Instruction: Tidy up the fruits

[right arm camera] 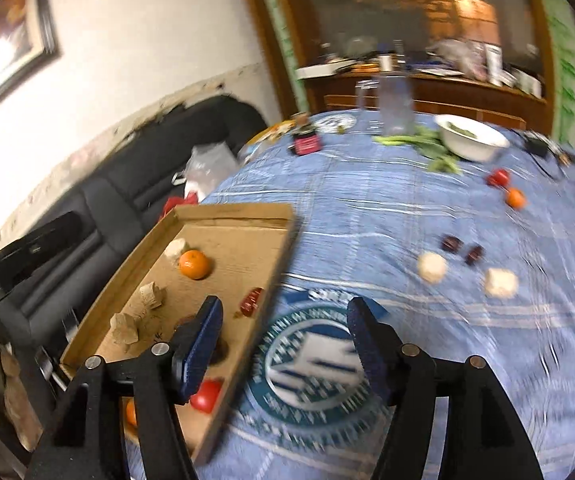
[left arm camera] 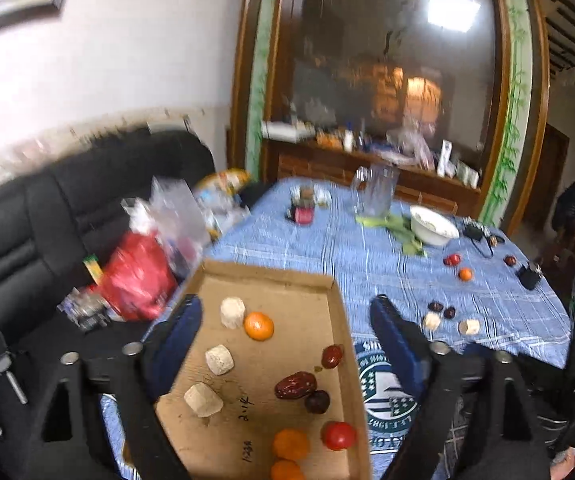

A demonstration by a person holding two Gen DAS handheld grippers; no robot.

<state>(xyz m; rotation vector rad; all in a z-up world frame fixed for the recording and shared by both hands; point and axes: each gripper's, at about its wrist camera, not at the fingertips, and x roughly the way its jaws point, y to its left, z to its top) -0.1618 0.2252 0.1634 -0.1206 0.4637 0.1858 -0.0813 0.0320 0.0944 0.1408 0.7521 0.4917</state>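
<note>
A shallow cardboard tray point(left arm camera: 329, 292) point(right arm camera: 191, 216) sits at the table's left edge. It holds a mandarin point(left arm camera: 259, 325) point(right arm camera: 194, 264), pale beige chunks point(left arm camera: 219, 359), red dates point(left arm camera: 295, 385), a tomato point(left arm camera: 338, 435) and two more mandarins point(left arm camera: 290, 444). Loose on the blue cloth are a tomato point(right arm camera: 498, 178), a mandarin point(right arm camera: 515, 198), two dates point(right arm camera: 452, 243) and two pale chunks point(right arm camera: 431, 267). My left gripper point(left arm camera: 287, 320) is open and empty above the tray. My right gripper point(right arm camera: 283, 316) is open and empty over the tray's right wall.
A white bowl point(left arm camera: 433, 222) point(right arm camera: 472, 138) with greens beside it, a clear jug point(left arm camera: 375, 190) and small jars point(left arm camera: 304, 214) stand at the table's far side. A black sofa point(left arm camera: 47, 216) with bags lies left of the table. Black gadgets point(left arm camera: 529, 276) lie far right.
</note>
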